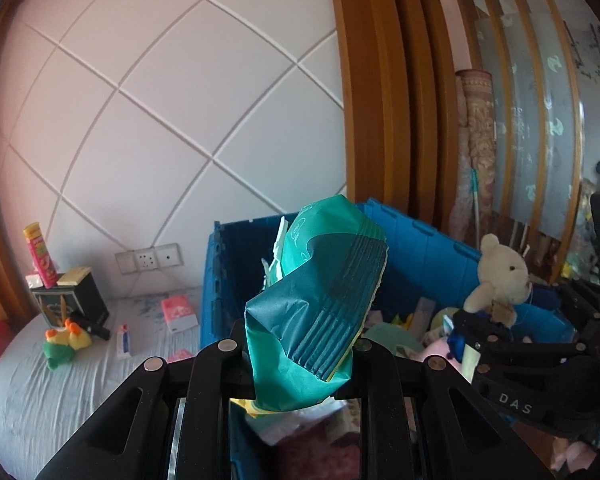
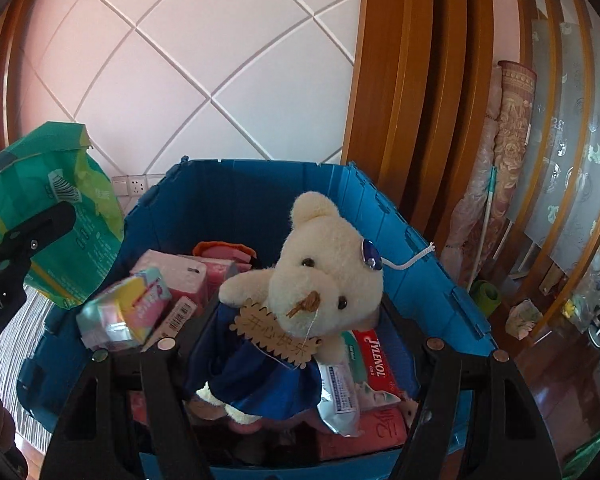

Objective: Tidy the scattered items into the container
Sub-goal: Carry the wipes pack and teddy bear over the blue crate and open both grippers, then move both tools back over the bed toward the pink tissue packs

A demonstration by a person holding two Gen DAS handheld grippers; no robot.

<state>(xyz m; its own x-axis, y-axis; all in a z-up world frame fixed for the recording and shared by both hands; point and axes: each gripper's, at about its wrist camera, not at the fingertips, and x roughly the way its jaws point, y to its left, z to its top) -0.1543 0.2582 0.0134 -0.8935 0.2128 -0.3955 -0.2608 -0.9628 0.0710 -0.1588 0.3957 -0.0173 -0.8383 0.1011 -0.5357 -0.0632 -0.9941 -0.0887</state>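
Teddy bear (image 2: 320, 280) sits upright in the right gripper (image 2: 300, 350), closed on its blue skirt directly above the blue crate (image 2: 420, 248). Just left, the left gripper (image 1: 296, 346) pinches a green bag (image 1: 320, 300) standing tall over the crate's near-left rim.

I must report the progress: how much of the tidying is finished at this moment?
Partly done. The blue crate already holds tissue packs and a Tylenol box. In hand: left claw holds a green bag, right claw a teddy bear. Left on the bed: frog toy, toothpaste tube, pink pack.
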